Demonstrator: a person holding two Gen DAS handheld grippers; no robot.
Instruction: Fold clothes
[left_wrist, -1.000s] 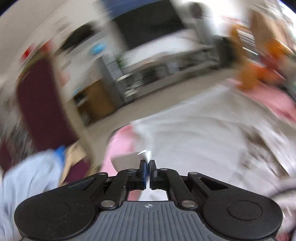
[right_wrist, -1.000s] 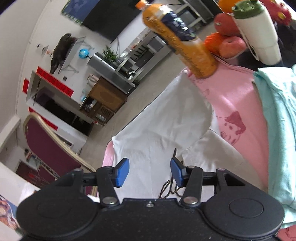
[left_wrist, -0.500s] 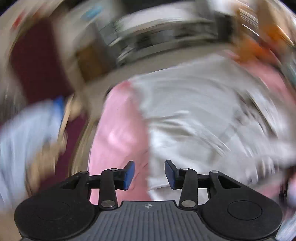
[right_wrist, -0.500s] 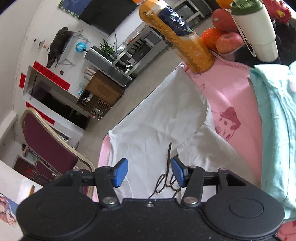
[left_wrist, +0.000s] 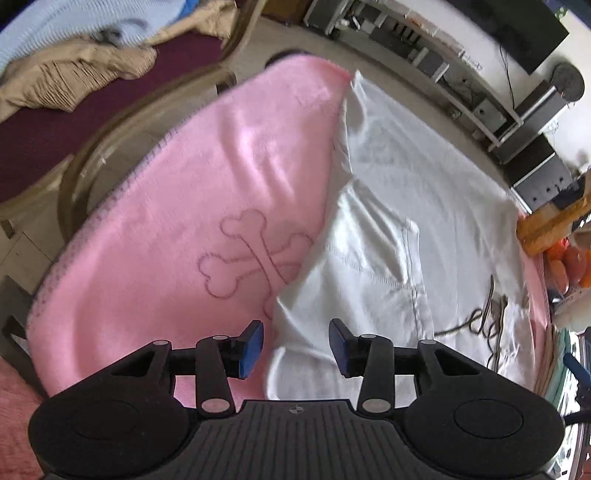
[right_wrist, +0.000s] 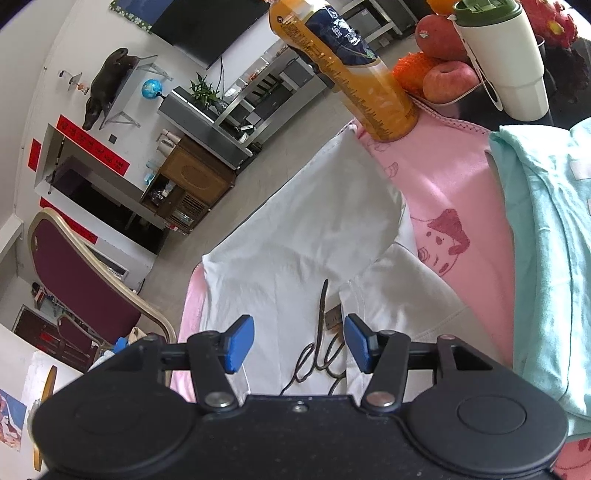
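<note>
On the pink blanket-covered surface (left_wrist: 192, 177), a white T-shirt (left_wrist: 424, 206) lies spread, one sleeve already turned in.

Both the left gripper (left_wrist: 295, 341) and right gripper (right_wrist: 299, 343) hover over it with jaws wide, holding nothing. The step looks like mid-fold, between grasps; next calls for pinching an edge near the folded sleeve (left_wrist: 369, 258) and carrying it across, clear of the orange drink bottle (right_wrist: 343, 70).

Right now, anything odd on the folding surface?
Yes: an orange drink bottle stands on the pink blanket right at the white shirt corner, and could tip or snag when the shirt gets folded.
</note>
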